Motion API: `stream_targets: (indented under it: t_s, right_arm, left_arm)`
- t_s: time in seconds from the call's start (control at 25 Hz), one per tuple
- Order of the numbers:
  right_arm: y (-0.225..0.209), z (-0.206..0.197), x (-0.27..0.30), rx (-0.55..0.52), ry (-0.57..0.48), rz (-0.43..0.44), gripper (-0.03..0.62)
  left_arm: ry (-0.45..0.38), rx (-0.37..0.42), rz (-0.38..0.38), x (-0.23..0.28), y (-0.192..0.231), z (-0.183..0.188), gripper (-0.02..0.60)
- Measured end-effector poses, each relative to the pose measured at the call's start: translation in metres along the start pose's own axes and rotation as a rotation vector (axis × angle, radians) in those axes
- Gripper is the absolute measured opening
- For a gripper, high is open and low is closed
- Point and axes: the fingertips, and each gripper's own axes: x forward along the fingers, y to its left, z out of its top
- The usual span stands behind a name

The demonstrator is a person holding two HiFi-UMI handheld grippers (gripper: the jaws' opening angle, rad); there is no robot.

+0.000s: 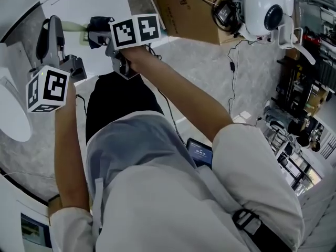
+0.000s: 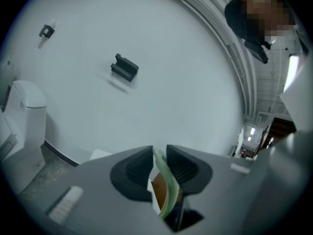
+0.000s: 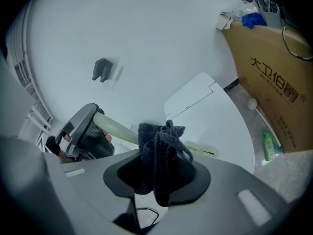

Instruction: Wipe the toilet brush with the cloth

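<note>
My right gripper is clamped on the dark cloth, whose bunched top touches the toilet brush just beyond. The pale handle's long axis runs up-left from there to my left gripper, shut tight on it, so I'd wipe along that line

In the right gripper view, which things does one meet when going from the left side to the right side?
The left gripper → toilet brush handle → dark cloth → cardboard box.
</note>
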Motion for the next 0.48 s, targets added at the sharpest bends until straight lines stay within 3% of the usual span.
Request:
stream_targets:
  t_s: [0.48]
  right_arm:
    - [0.016, 0.006, -0.008, -0.008, -0.014, 0.004, 0.109]
  left_arm:
    - [-0.006, 0.004, -0.004, -0.001, 0.000, 0.000, 0.000]
